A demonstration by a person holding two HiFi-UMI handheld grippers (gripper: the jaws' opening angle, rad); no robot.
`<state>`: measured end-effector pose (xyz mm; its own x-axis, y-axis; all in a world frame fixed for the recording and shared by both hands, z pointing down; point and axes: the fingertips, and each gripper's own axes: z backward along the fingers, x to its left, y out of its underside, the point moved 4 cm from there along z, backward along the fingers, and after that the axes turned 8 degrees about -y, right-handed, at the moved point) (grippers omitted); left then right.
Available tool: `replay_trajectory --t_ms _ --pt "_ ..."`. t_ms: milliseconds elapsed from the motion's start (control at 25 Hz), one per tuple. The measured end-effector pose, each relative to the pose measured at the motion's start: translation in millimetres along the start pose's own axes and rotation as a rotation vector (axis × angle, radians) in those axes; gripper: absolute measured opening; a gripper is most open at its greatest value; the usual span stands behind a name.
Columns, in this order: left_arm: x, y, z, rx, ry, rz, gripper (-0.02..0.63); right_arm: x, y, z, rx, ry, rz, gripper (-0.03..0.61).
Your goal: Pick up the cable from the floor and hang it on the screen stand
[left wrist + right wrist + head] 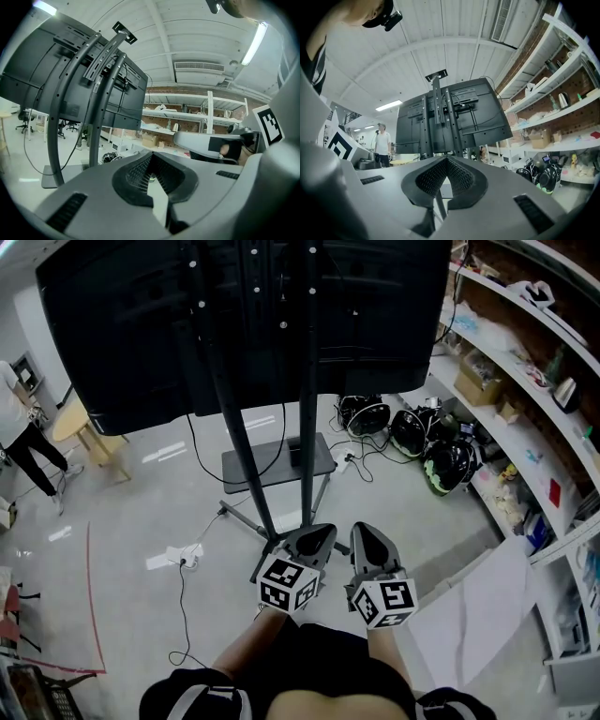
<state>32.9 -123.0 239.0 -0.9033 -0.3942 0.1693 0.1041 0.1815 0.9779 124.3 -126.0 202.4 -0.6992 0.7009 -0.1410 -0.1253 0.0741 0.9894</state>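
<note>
**Left gripper** (314, 542): grey, two jaws, marker cube at the rear. Held low, just in front of the person's body. In the left gripper view (152, 165) the ribbed pads meet at the tips; closed, nothing between them.

**Right gripper** (367, 540): same make, just beside the left gripper and parallel to it. In the right gripper view (447, 165) the jaws are together at the tips and empty.

**Screen stand** (308, 427): two dark perforated uprights directly ahead of both grippers, rising from a flat grey base plate (267, 467). Carries a large black screen (122, 324), seen from behind.

**Cable** (182, 610): thin, black, lying on the pale floor to the left of the left gripper and apart from it. It runs from a white power strip (187, 557) towards the person and curls near the person's feet. No gripper touches it.

**Shelves** (525, 362): white, along the right wall, stocked with boxes and small goods.

**Helmets** (450, 465): black, one with green trim, on the floor below the shelves.

**Wooden stool** (89, 432): far left, beside a standing person (19, 427).
</note>
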Motion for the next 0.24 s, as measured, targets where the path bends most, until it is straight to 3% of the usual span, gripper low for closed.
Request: replay_trajectory --t_ms 240 --pt "8.4 5.9 6.7 0.012 -0.017 0.014 0.003 5.4 5.2 -1.0 0.008 -0.009 0.002 0.023"
